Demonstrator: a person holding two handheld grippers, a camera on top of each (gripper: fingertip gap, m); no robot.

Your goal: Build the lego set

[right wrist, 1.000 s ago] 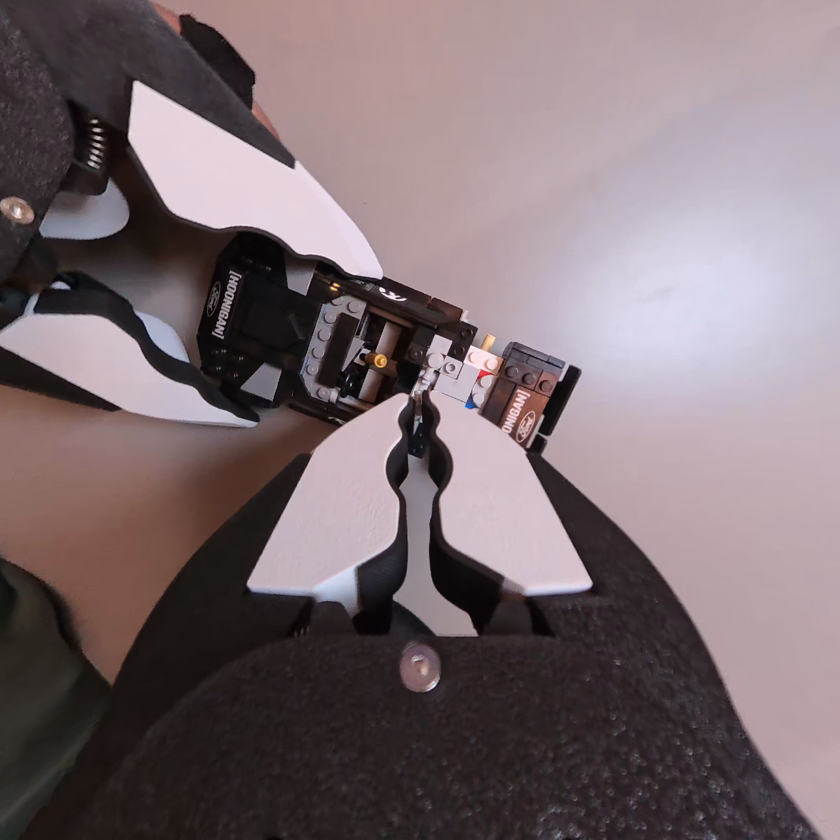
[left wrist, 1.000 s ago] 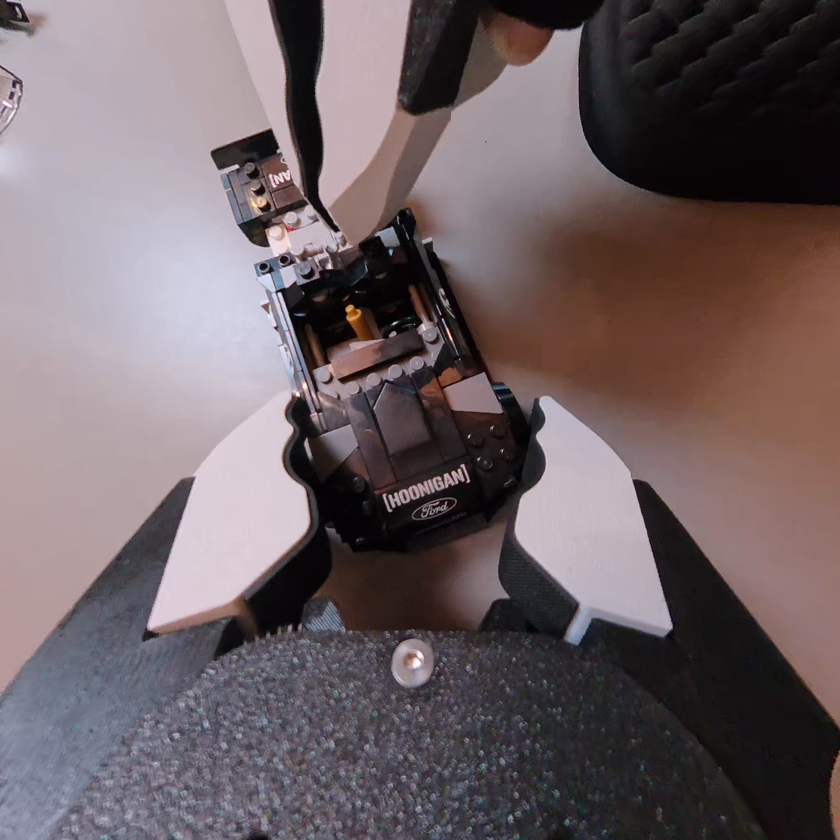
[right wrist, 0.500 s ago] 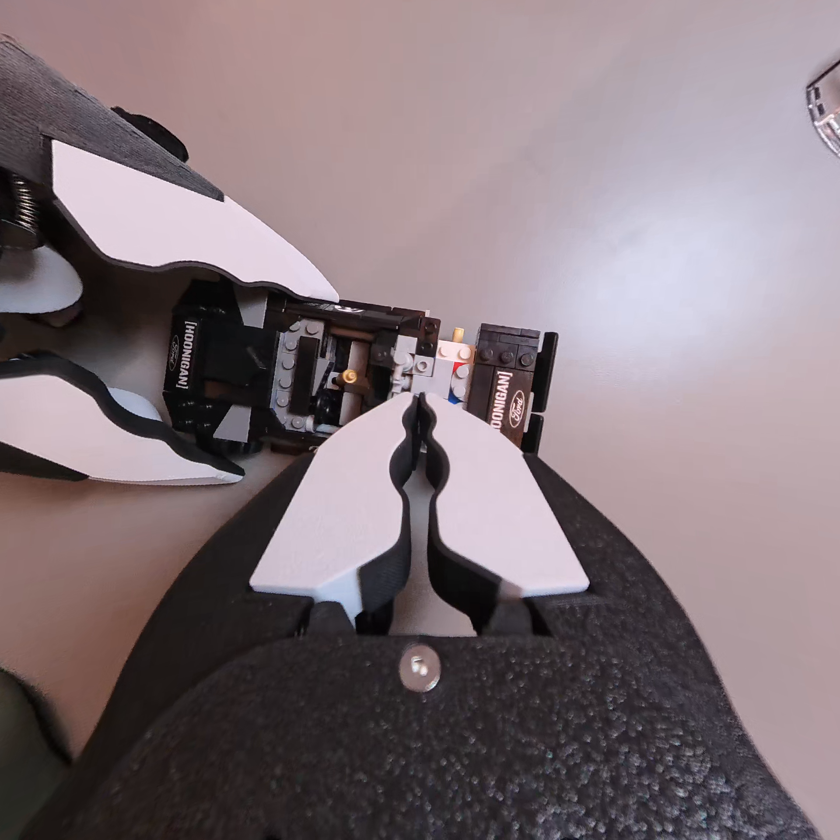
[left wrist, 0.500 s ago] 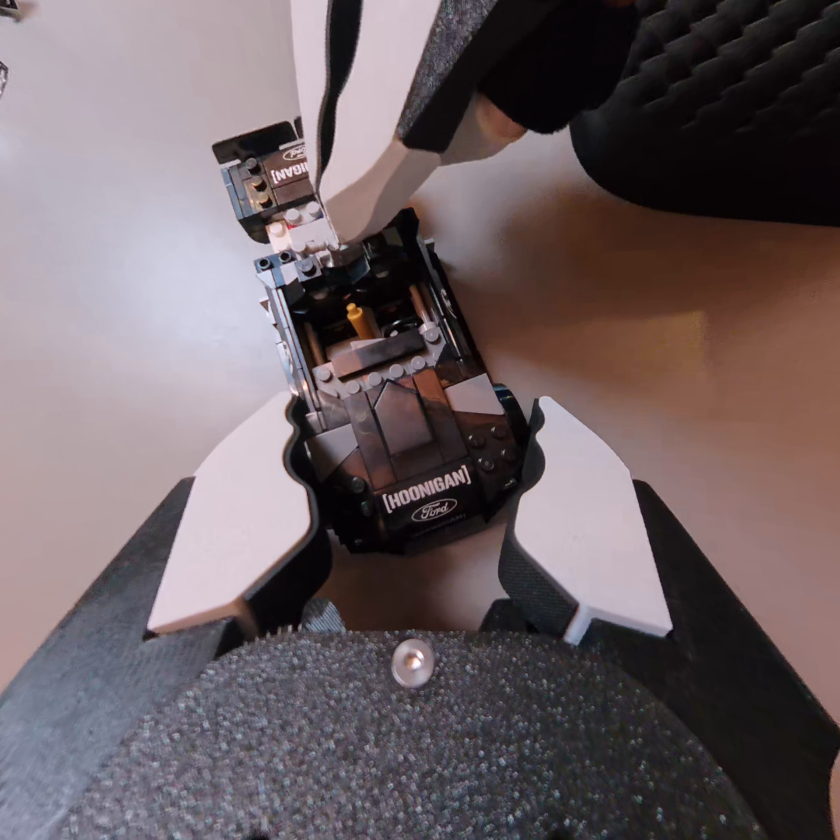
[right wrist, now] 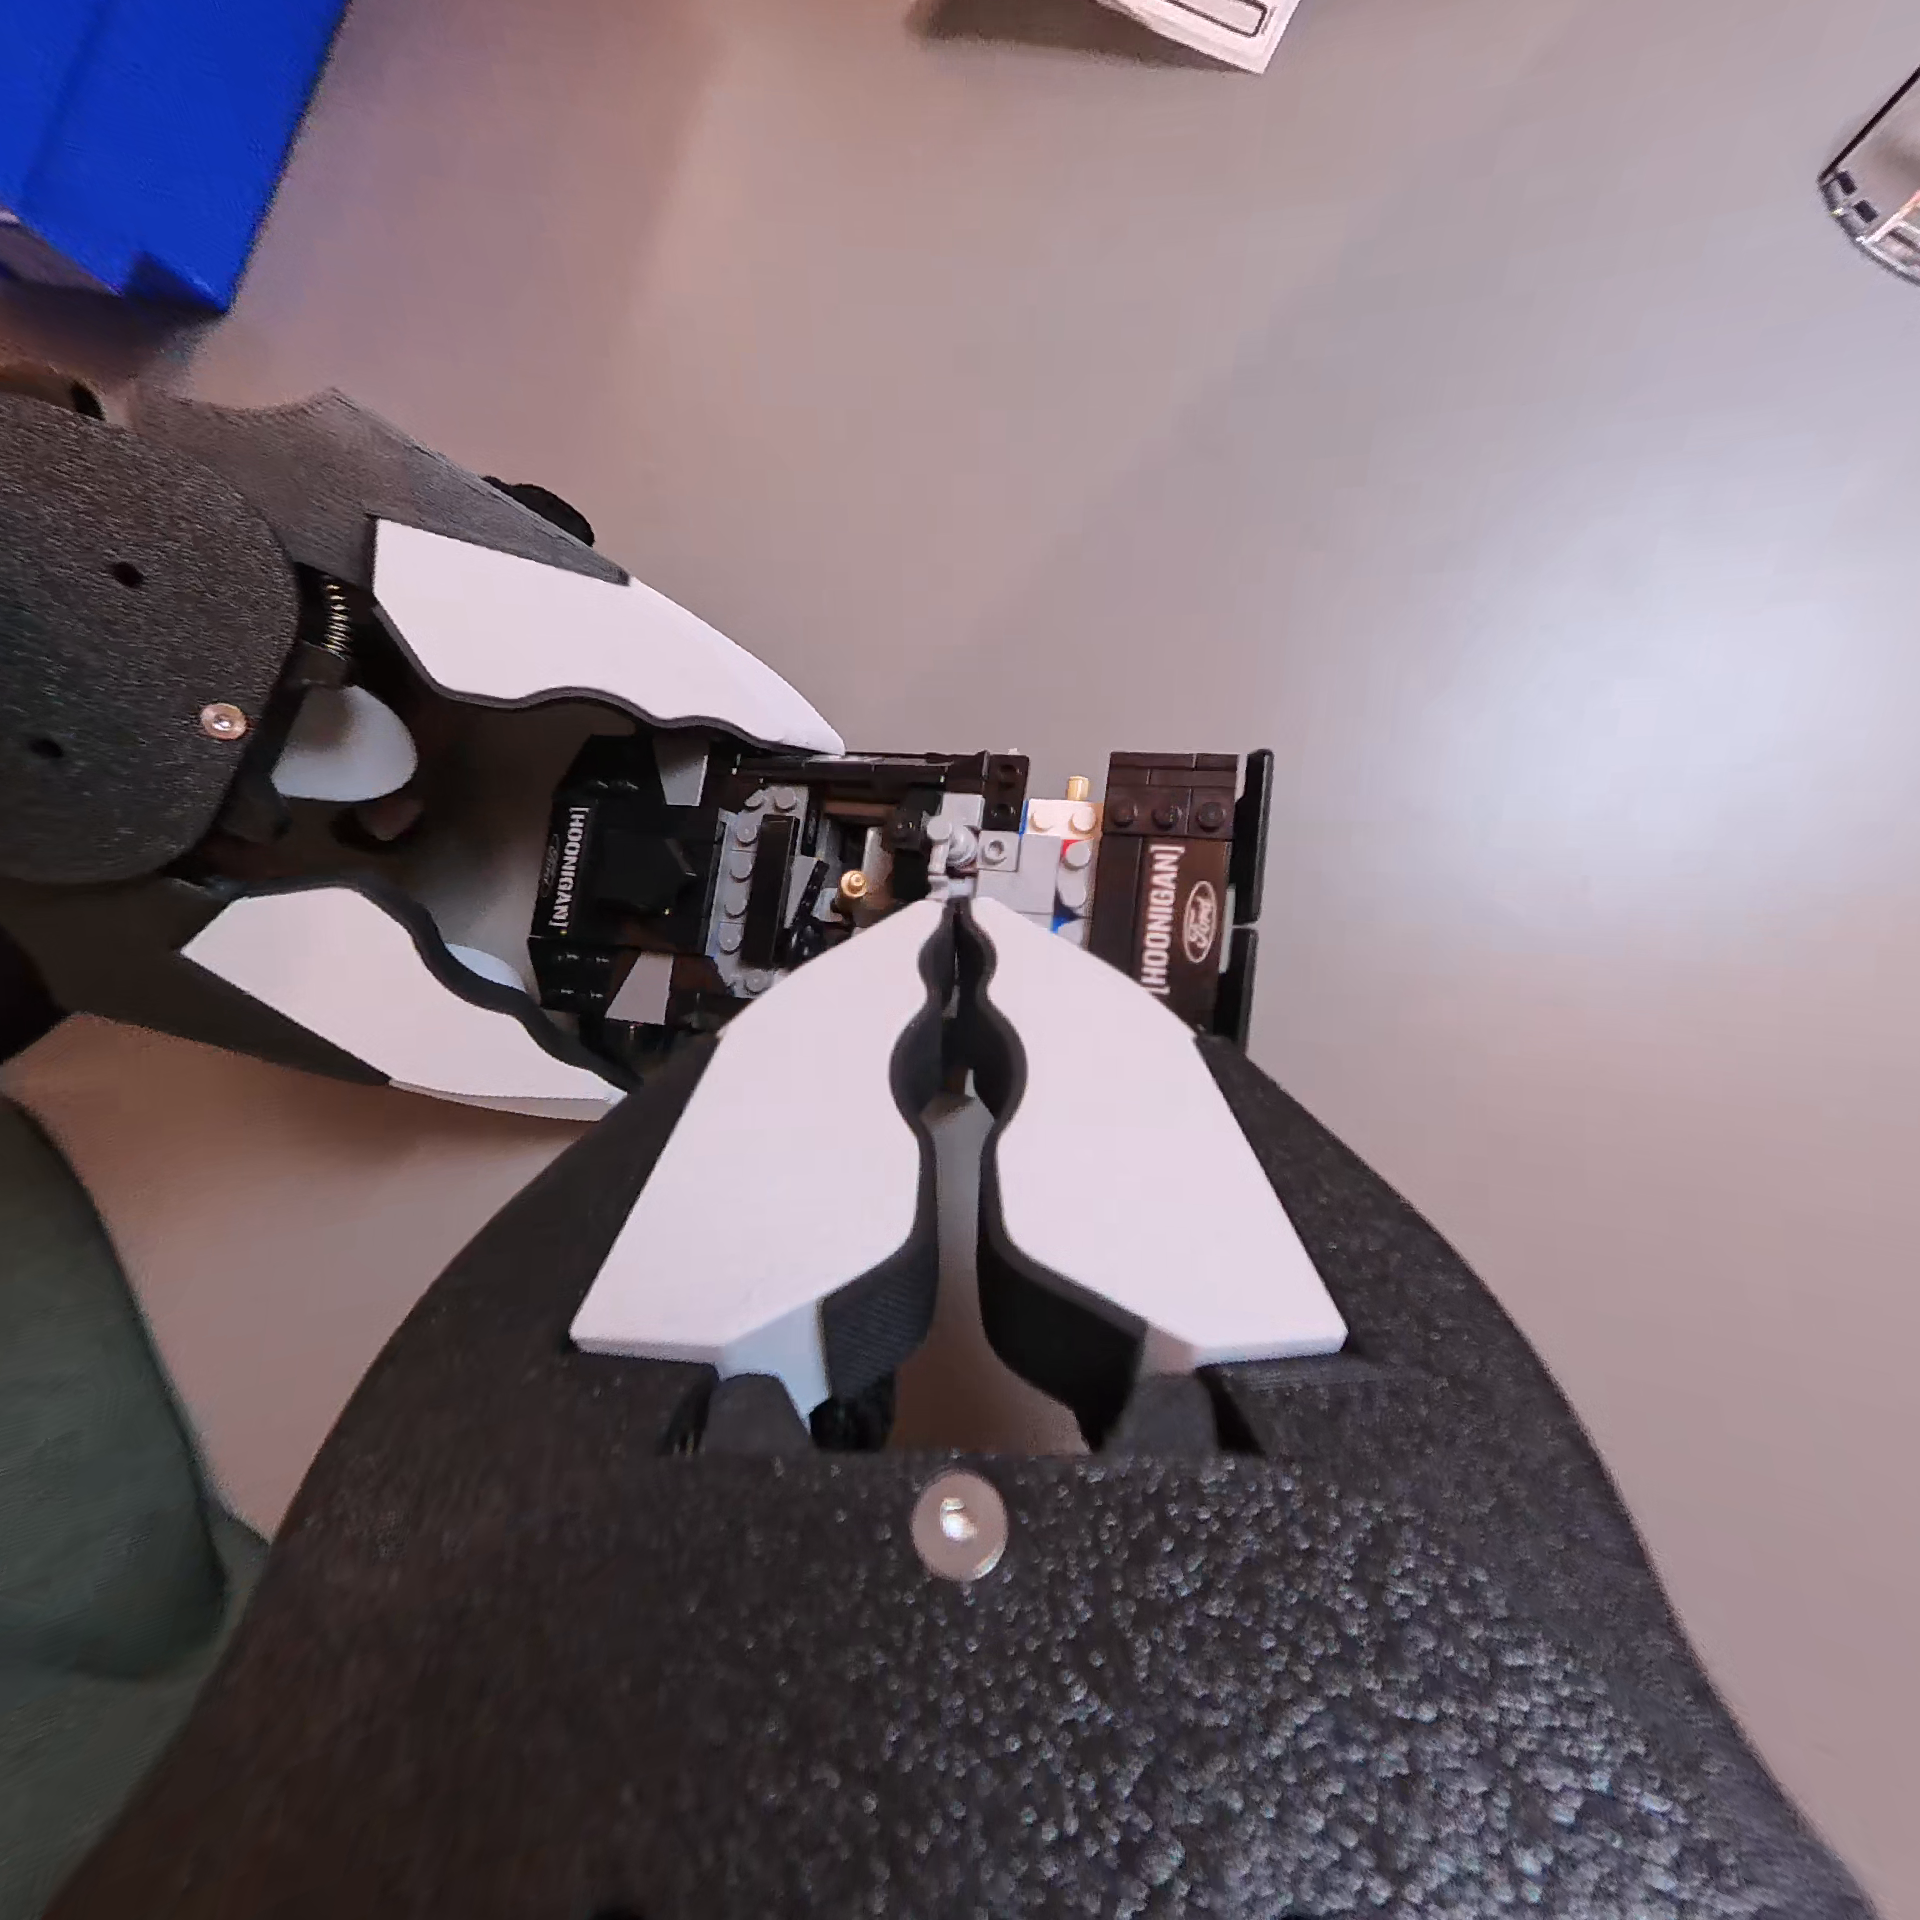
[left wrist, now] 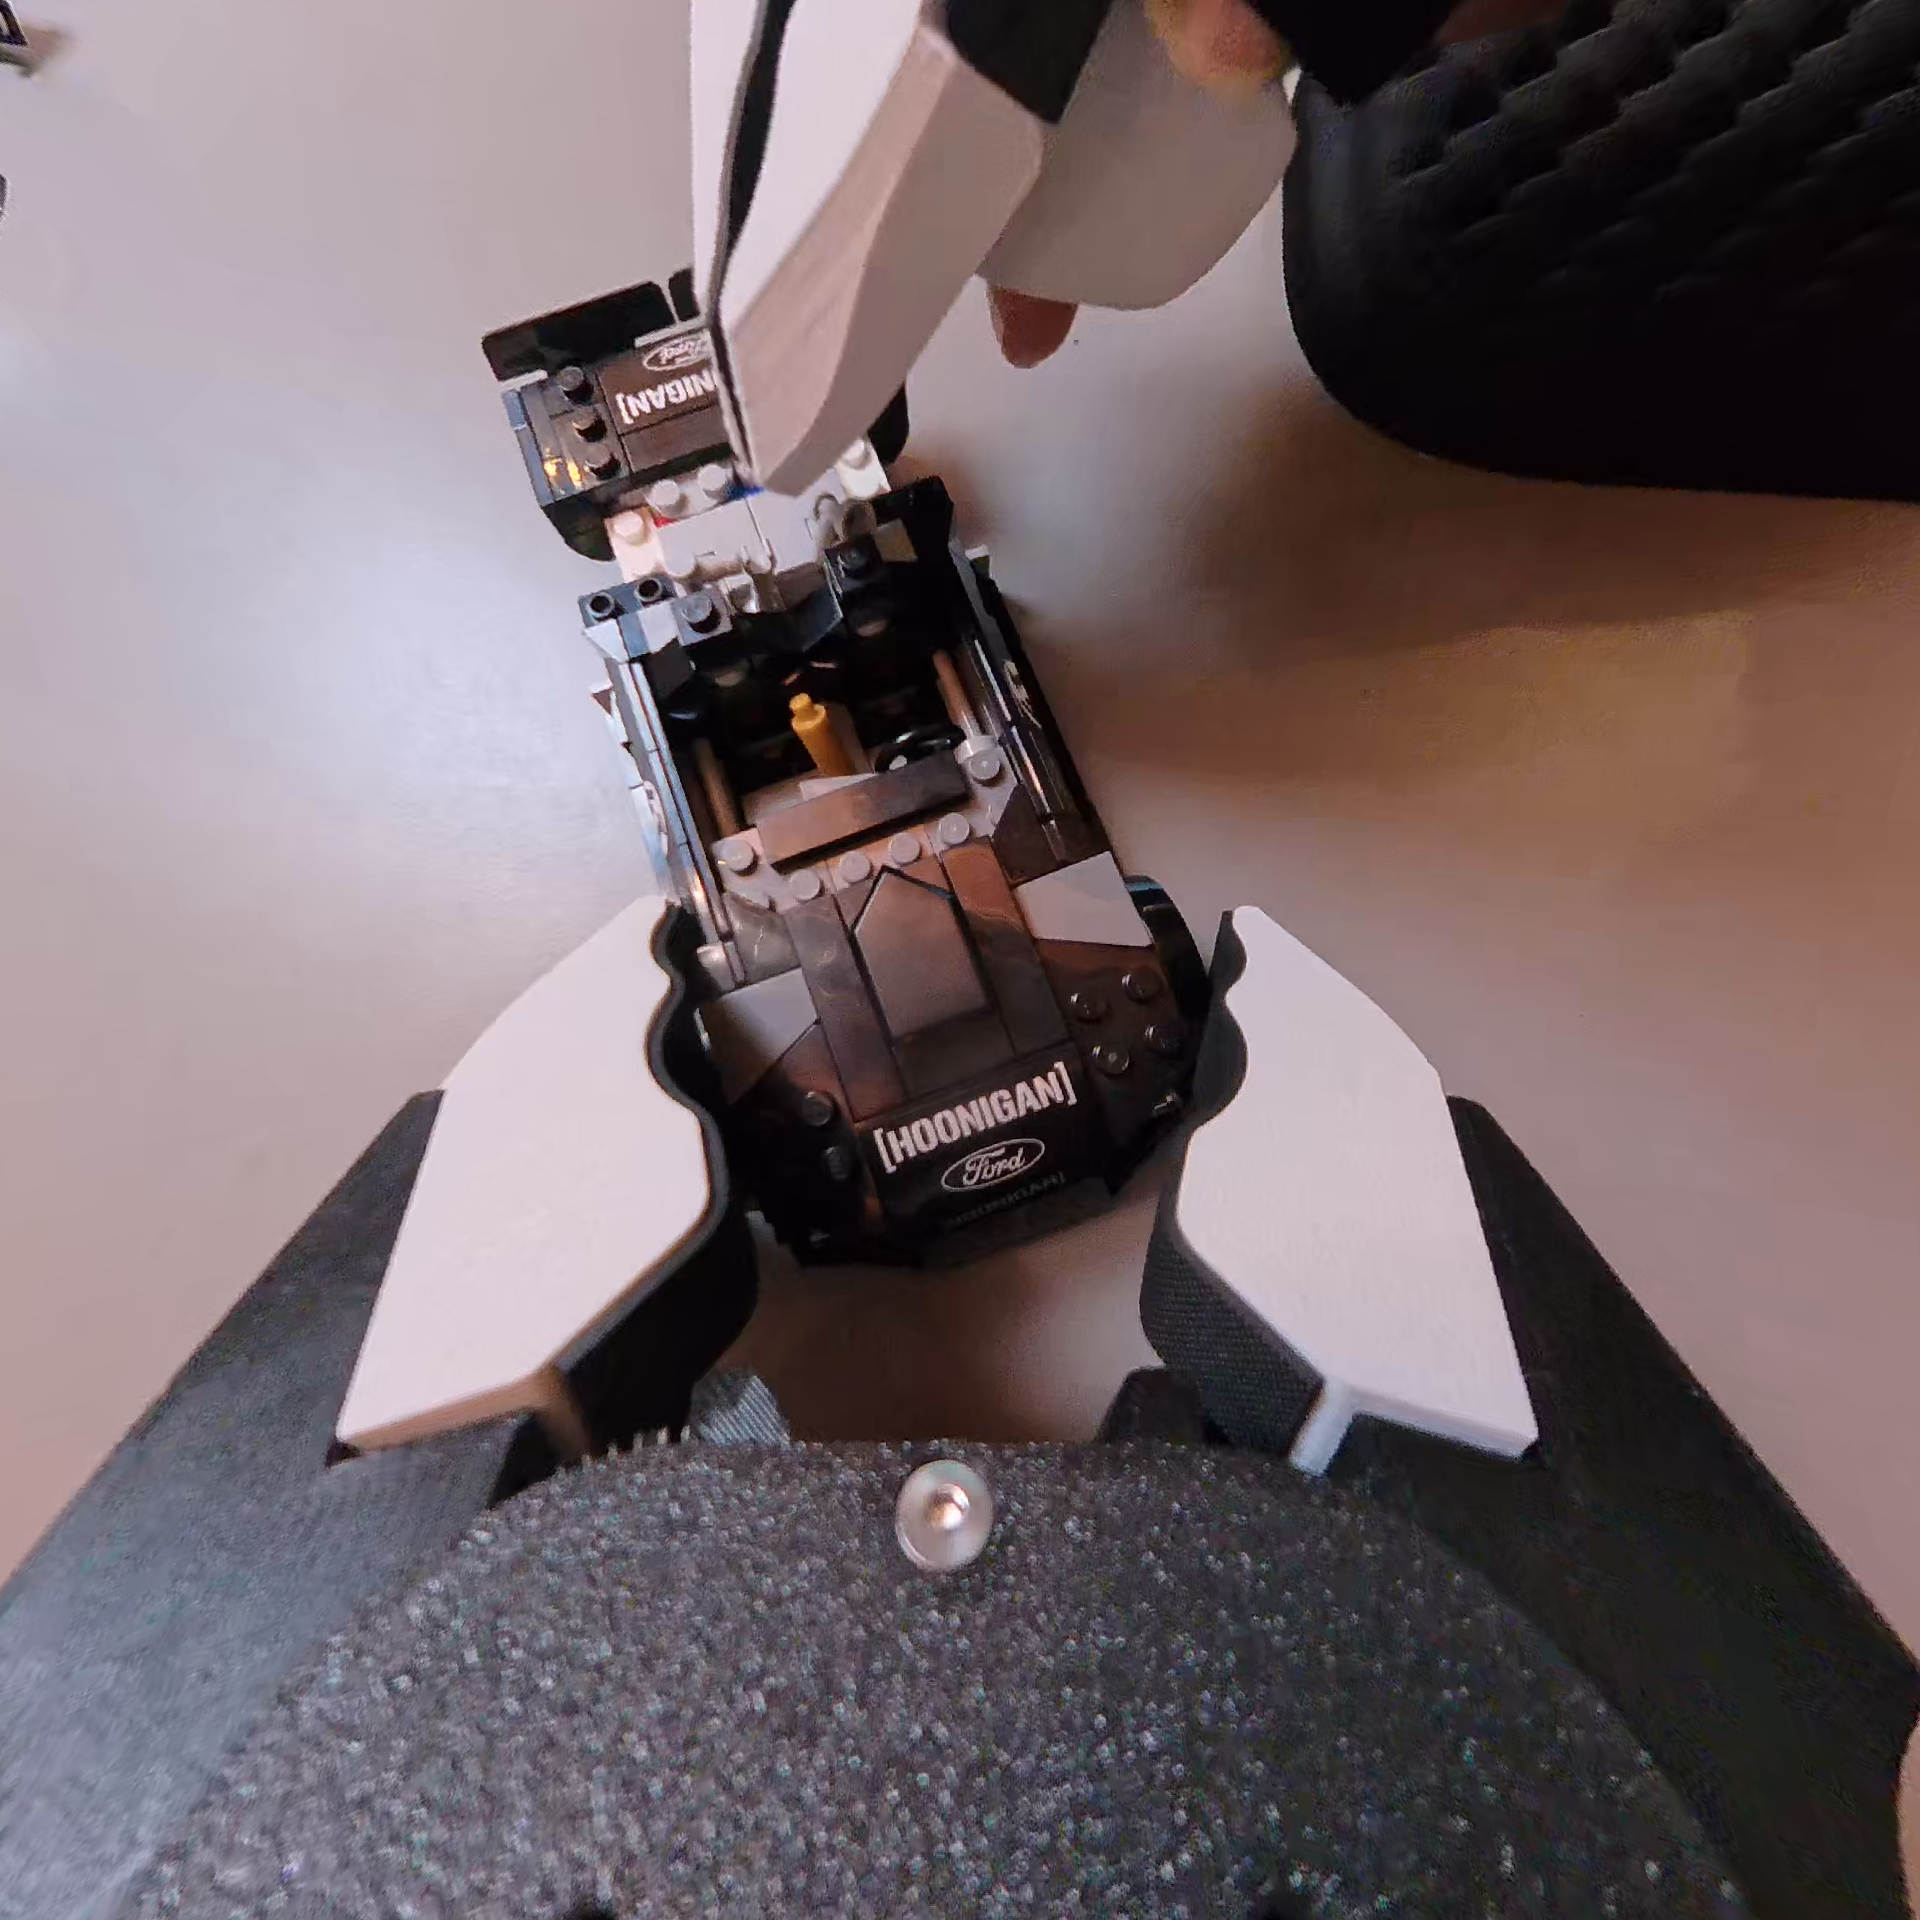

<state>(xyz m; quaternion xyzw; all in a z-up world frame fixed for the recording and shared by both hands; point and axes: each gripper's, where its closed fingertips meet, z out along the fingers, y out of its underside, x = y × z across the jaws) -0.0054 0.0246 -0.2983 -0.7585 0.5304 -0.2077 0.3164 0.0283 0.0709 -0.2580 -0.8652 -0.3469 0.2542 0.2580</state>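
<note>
Judging by its studded, half-built body, we take the lego car [left wrist: 894, 935] for light, stiff and apt to shed bricks, so we grip the solid nose. It lies on the table [left wrist: 1455, 831], nose clamped between our left gripper [left wrist: 940, 1049] jaws. Our right gripper [right wrist: 954, 909], jaws pressed together, touches a small grey piece [right wrist: 951, 847] at the car's rear deck.
</note>
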